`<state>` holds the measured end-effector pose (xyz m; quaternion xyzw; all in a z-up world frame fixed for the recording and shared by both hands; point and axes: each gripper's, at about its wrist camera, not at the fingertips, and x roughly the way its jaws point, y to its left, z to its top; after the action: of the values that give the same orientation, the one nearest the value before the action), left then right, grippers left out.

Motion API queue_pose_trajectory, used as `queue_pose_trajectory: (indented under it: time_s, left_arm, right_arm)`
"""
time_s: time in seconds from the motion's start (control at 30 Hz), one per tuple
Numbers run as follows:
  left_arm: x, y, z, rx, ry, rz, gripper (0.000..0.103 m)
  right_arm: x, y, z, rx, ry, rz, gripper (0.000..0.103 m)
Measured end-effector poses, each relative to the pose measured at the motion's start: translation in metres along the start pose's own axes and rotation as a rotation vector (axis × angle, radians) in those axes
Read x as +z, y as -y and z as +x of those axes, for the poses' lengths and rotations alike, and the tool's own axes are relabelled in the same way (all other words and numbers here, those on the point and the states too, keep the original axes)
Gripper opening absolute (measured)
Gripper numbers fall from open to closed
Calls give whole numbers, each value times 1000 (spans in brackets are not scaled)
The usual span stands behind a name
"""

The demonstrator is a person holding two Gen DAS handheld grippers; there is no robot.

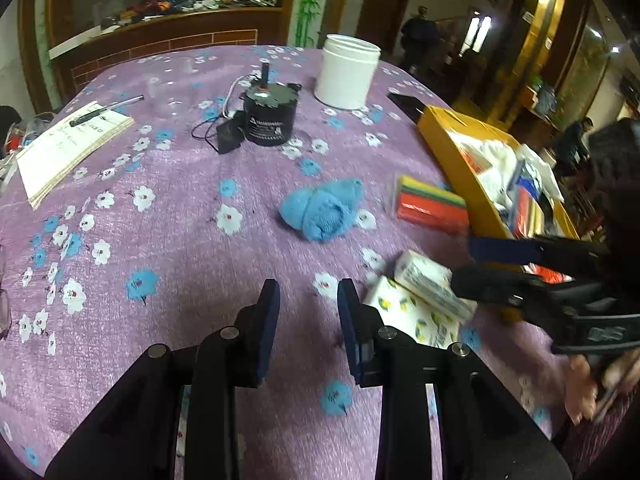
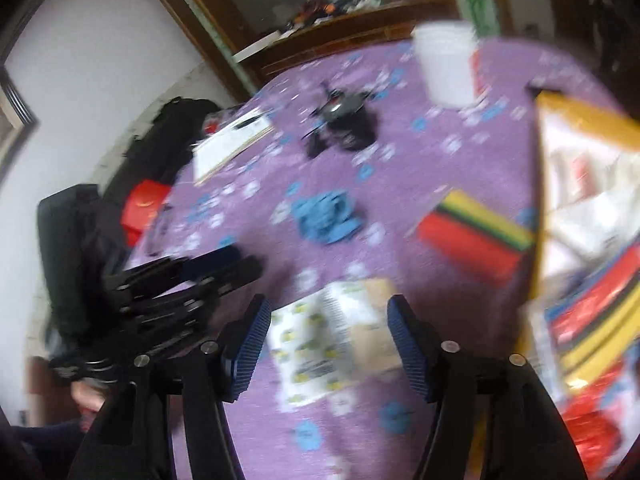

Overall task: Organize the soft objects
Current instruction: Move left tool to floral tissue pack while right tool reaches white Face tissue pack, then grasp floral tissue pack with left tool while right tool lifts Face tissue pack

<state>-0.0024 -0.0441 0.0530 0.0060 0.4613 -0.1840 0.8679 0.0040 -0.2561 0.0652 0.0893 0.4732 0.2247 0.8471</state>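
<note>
Beside the yellow box [image 1: 452, 148], the right gripper [image 2: 328, 344], fingers spread around the tissue packs [image 2: 332, 340] lying on the tablecloth, may crush or misgrip them; left gripper [image 1: 308, 332] closed, empty.

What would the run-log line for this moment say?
left gripper: shut, empty | right gripper: open, above tissue packs | blue sock: on tablecloth

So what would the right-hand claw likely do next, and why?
Probably drop onto the tissue packs and close. The right gripper is open and empty with the packs just ahead between its fingers, beside the yellow box.
</note>
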Motion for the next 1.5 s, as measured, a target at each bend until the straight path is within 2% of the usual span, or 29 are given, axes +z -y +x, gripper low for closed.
queue_pose_trajectory:
  time_s: [0.17, 0.2, 0.3, 0.4, 0.47, 0.5, 0.53, 0.67, 0.83, 0.87, 0.9, 0.97, 1.07, 1.23, 1.33, 1.43, 1.5]
  left_arm:
    - [-4, 1, -6, -2, 7, 13, 37]
    - [-4, 1, -7, -3, 7, 15, 37]
    - [-5, 1, -8, -11, -2, 19, 37]
    - [-7, -1, -11, -8, -4, 20, 37]
    - [-10, -3, -12, -4, -13, 22, 37]
    - [-11, -5, -13, -2, -17, 21, 37]
    - [-12, -7, -14, -4, -19, 17, 37]
    - [-19, -14, -18, -20, -34, 8, 51]
    - [-28, -11, -24, -50, -64, 30, 53]
    - [-31, -6, -25, -52, -71, 39, 58]
    - [-32, -2, -24, -47, -76, 49, 66]
    - [-35, 9, -23, -25, -69, 65, 74]
    - [-37, 23, -15, -11, -94, 67, 74]
    - [-38, 42, 0, 52, -136, 40, 74]
    - [-38, 48, 7, 73, -132, -11, 81]
    - [-37, 56, 27, 144, -180, -10, 81]
    - [-39, 59, 30, 162, -170, 13, 83]
  right_arm:
    - [-4, 7, 14, -75, -52, -30, 64]
    - [-6, 7, 18, -71, -62, -29, 63]
    - [-9, 1, 25, -136, -65, -65, 64]
    - [-12, -2, 39, -137, -100, -51, 59]
    - [-14, -7, 40, -123, -84, -63, 35]
    - [-14, -9, 38, -81, -90, -52, 23]
    - [-13, -9, 38, -66, -93, -41, 16]
    - [-18, -1, 38, 15, -105, 51, 15]
    - [-27, -5, 31, 176, -83, 104, 14]
    - [-26, 0, 27, 227, -65, 130, 14]
    - [-25, 4, 20, 239, -41, 148, 14]
    - [-24, 7, 11, 163, 7, 135, 14]
    - [-24, 9, 2, 156, 36, 140, 14]
    - [-28, 6, -17, 60, 111, 98, 14]
    - [-30, 8, -25, 54, 141, 92, 14]
    - [-31, 11, -30, 65, 162, 106, 14]
    - [-33, 13, -31, 73, 167, 110, 14]
